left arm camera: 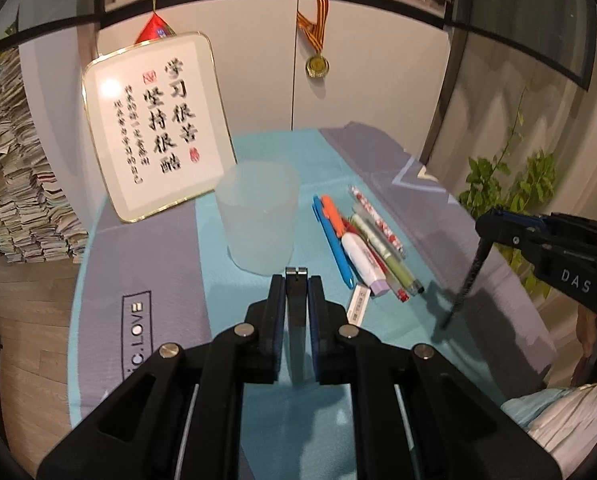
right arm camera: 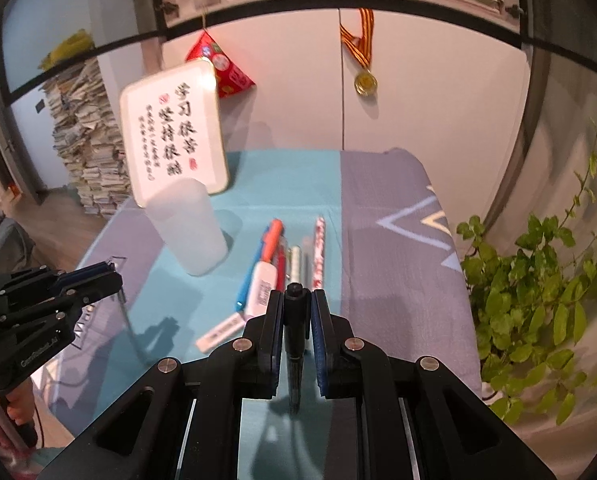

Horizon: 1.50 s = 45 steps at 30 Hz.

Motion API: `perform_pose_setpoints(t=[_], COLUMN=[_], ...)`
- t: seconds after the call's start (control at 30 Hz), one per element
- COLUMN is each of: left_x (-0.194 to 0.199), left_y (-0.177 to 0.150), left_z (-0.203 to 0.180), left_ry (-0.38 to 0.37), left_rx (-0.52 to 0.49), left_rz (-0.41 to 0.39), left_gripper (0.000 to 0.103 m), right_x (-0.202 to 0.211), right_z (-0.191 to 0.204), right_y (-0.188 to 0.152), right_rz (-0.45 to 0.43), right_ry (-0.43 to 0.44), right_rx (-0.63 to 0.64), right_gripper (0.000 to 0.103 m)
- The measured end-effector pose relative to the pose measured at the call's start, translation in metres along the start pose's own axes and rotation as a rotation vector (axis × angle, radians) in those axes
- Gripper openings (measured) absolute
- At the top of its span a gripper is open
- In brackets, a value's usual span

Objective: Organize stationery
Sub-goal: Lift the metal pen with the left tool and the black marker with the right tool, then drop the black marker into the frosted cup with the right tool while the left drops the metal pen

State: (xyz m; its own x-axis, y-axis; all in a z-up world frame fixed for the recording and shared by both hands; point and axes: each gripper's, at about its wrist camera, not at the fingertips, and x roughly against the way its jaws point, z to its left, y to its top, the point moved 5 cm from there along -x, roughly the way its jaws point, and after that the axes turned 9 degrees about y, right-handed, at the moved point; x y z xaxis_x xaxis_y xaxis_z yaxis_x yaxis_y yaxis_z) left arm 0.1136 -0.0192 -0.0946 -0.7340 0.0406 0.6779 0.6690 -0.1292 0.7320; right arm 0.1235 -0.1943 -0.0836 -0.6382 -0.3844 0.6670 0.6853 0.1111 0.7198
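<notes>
A frosted plastic cup (left arm camera: pixel 258 216) (right arm camera: pixel 188 228) stands on the blue-and-grey table cover. Right of it lies a bunch of pens (left arm camera: pixel 368 236) (right arm camera: pixel 294 256), a white correction tape (left arm camera: pixel 362 262) (right arm camera: pixel 264 282) and a white eraser (left arm camera: pixel 358 304) (right arm camera: pixel 220 332). My left gripper (left arm camera: pixel 296 280) (right arm camera: pixel 112 270) is shut on a thin flat dark object, held upright just in front of the cup. My right gripper (right arm camera: pixel 297 294) (left arm camera: pixel 484 220) is shut on a black pen (right arm camera: pixel 296 336) (left arm camera: pixel 464 284) that hangs down over the table right of the pens.
A framed calligraphy board (left arm camera: pixel 158 124) leans against the white cabinet behind the cup. A medal (left arm camera: pixel 317 65) hangs on the cabinet door. Stacks of paper (left arm camera: pixel 14 184) stand on the floor at left. A green plant (right arm camera: pixel 538 300) grows off the table's right edge.
</notes>
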Motion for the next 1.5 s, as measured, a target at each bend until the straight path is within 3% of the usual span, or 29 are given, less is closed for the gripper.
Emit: perform_pose_setpoints(t=[0.43,0.67,0.93,1.1,1.5], left_x=[0.033,0.03,-0.015,-0.036,-0.044], left_y=[0.062,0.097,0.094,0.079,0.072], left_z=[0.013,0.026,0.047,0.056,0.058], left_ry=[-0.012,0.024,0.06,0.037,-0.011], left_rx=[0.045,0.067,0.104,0.144,0.152], left_rz=[-0.148,-0.211,-0.114,-0.043,-0.018], left_gripper=[0.009,0.009,0.009,0.009,0.009], right_x=[0.014,0.015,0.02,0.026,0.016], right_z=[0.023,0.021,0.023,0.04,0.083], right_y=[0.021,0.024,0.036,0.058,0.097], right_rz=[-0.062,-0.066,-0.084,-0.119,-0.157], right_ry=[0.011,0.0,0.01,0.036,0.078], right_rx=[0.031,0.026,0.027,0.067,0.142], right_gripper=[0.011,0.011,0.011,0.011,0.011])
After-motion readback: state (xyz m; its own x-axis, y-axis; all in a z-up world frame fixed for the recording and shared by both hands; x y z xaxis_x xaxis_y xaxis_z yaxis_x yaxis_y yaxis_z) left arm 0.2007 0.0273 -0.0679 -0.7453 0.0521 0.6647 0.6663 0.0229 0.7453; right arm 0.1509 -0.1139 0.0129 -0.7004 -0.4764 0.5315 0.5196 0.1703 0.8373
